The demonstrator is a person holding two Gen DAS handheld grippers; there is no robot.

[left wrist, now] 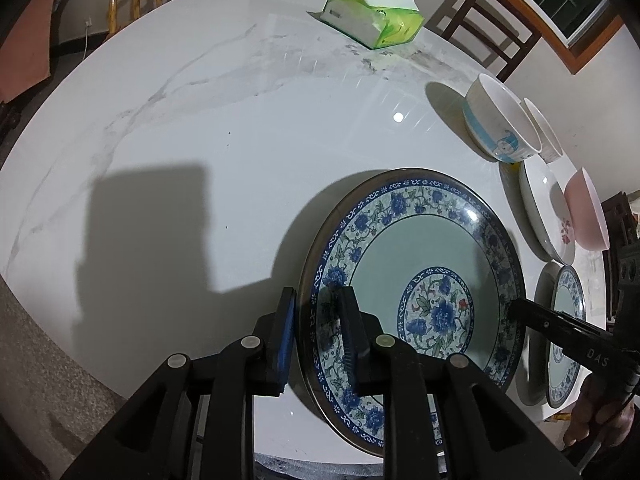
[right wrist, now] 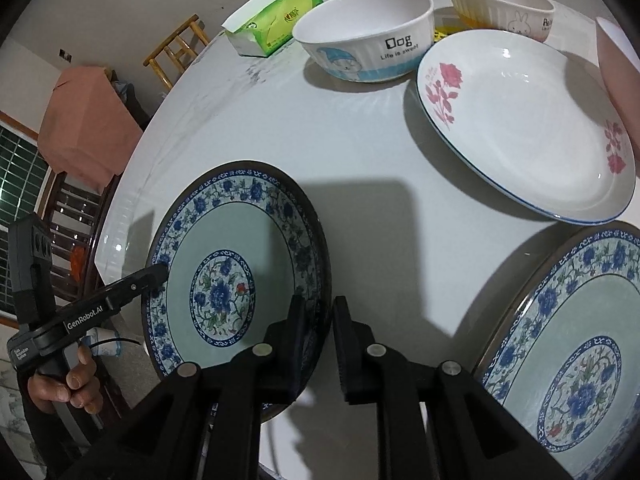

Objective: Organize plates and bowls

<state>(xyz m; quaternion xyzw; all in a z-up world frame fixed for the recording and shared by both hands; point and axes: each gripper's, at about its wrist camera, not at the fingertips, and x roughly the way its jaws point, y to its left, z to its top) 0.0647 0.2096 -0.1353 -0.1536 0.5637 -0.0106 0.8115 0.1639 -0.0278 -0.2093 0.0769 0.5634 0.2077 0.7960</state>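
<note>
A blue floral plate (left wrist: 420, 276) is held between both grippers above the white table. My left gripper (left wrist: 316, 320) is shut on its near-left rim, one finger under and one over. My right gripper (right wrist: 318, 336) is shut on the same plate (right wrist: 236, 268) at its opposite rim; its finger shows in the left wrist view (left wrist: 560, 328). A second blue floral plate (right wrist: 568, 344) lies at the right. A white plate with pink flowers (right wrist: 520, 120), a blue-banded white bowl (right wrist: 364, 36), a yellow-banded rabbit bowl (right wrist: 500, 4) and a pink bowl (left wrist: 588, 212) stand behind.
A green tissue pack (left wrist: 376, 16) lies at the far side of the marble table (left wrist: 200, 120). Wooden chairs (left wrist: 492, 32) stand around the table. The table's near edge (left wrist: 40, 340) runs close below my left gripper.
</note>
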